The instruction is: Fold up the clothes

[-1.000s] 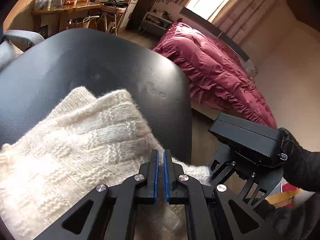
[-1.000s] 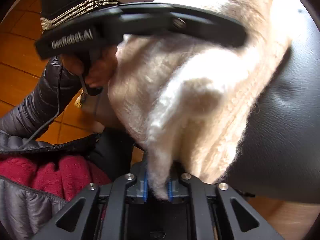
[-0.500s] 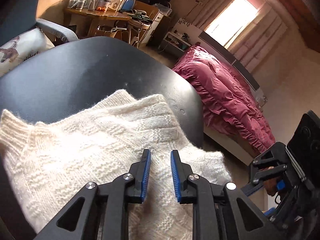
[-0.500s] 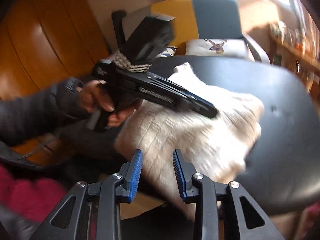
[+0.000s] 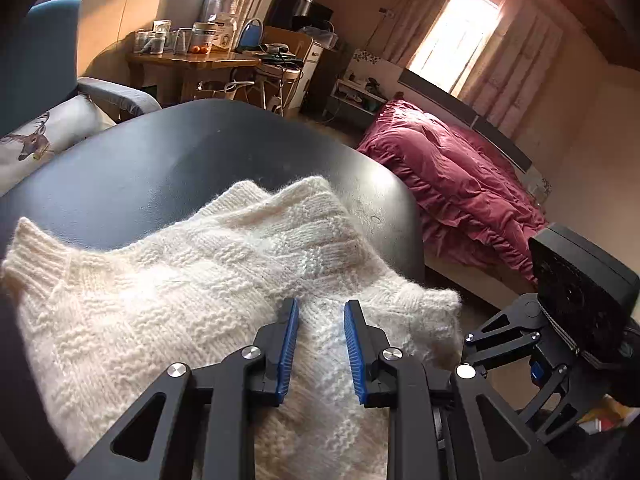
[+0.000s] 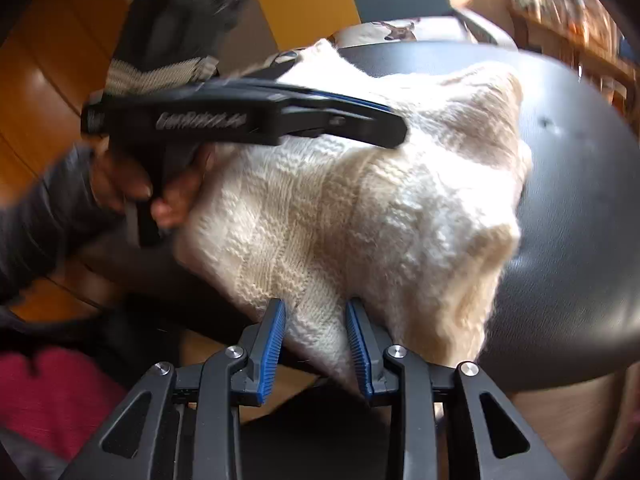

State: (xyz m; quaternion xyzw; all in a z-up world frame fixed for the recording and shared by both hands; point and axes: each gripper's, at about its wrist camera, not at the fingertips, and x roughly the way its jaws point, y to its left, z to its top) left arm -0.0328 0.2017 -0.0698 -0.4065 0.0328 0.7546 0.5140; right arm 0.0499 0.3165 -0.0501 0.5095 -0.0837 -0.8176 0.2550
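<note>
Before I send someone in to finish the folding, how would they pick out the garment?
Find the round black table between the blue armchair and the bed with the crimson quilt. The cream knitted sweater lies on it in a folded bundle, one corner overhanging the edge. It is the only item on that table, fuzzy with a basket-weave knit.

Lighting on my feed is warm daylight, mostly pouring in from the curtained window [image 5: 460, 36] above the red duvet [image 5: 452, 184], and it's totally blown out there. The white sweater [image 5: 208, 280] near it stays sharp, every stitch readable. Right wrist view is rougher: the left gripper [image 6: 384, 124] and the hand [image 6: 160, 188] on it are smeared with motion blur, sweater [image 6: 360, 208] overexposed on its top folds. Heavy fisheye bending and dark vignette at all corners.
</note>
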